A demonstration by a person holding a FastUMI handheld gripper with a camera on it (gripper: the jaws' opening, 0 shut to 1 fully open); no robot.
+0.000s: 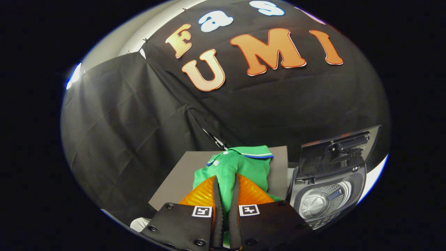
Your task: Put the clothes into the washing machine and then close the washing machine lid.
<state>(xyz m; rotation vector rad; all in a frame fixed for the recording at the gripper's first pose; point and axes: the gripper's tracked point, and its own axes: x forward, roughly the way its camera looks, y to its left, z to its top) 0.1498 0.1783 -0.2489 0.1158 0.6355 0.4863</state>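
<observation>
1. The gripper (pixel 225 190) is seen closed on the green shirt (pixel 240 167), a fold of cloth being pinched between both fingers, with only a narrow gap left.
2. Beyond the fingertips, the rest of the shirt is spread out, its striped collar (pixel 256 152) lying farthest away.
3. The shirt appears to be lifted slightly off the grey table (pixel 177 174), though this cannot be judged surely.
4. Beside the table, the washing machine (pixel 325 198) is shown with its lid (pixel 339 150) raised upright and the drum (pixel 322 200) exposed.
</observation>
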